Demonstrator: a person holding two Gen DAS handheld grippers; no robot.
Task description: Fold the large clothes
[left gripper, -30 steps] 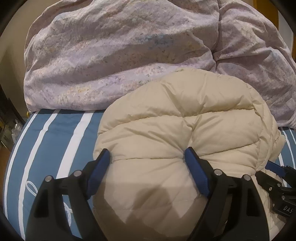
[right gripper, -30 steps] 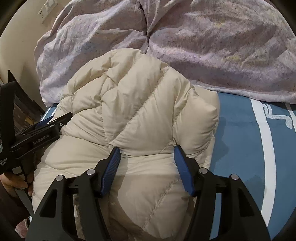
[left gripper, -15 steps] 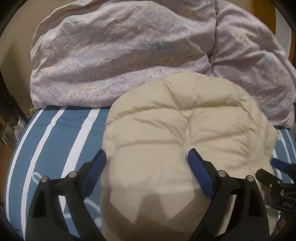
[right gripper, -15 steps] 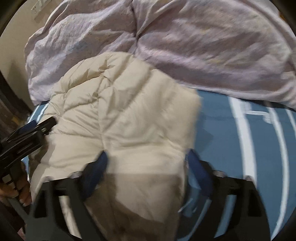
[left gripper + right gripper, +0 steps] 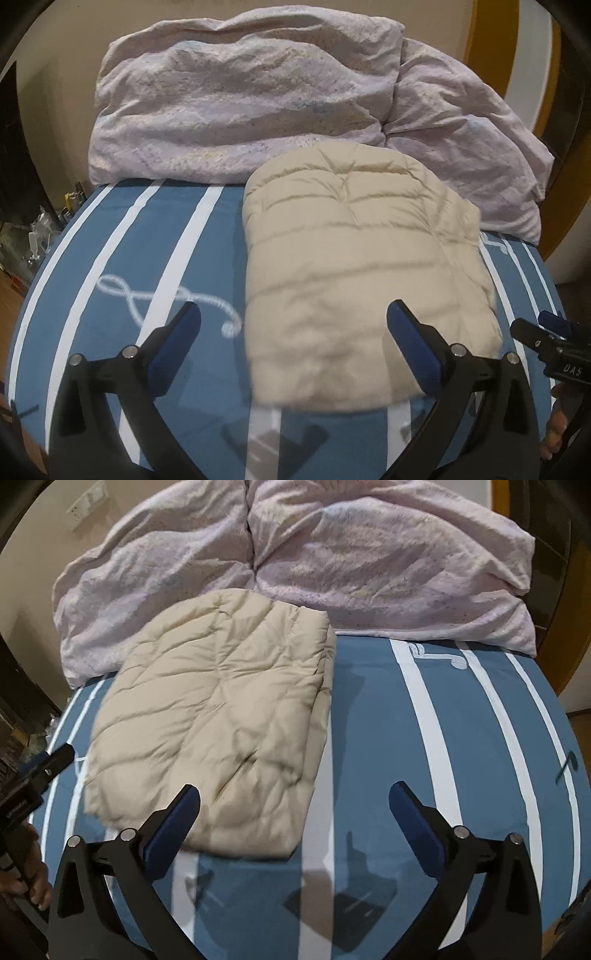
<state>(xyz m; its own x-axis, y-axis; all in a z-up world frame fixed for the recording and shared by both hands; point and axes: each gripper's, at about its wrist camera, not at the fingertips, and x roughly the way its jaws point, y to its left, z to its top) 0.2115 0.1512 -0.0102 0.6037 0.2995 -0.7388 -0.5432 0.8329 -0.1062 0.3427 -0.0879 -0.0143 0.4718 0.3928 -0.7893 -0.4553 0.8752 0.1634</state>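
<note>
Left tongs [image 5: 293, 325]: spread wide, just opened, gripping nothing.
Right tongs [image 5: 294, 803]: likewise.
Cream puffer jacket [image 5: 354, 266]: folded on striped bed [image 5: 129, 258].

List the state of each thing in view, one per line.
Cream puffer jacket: folded, lying flat on the bed, not held.
Lilac duvet: rumpled, heaped behind the jacket.
Striped bedsheet: spread flat.
Left gripper: jaws just opened, empty.
Right gripper: jaws just opened, empty.
</note>
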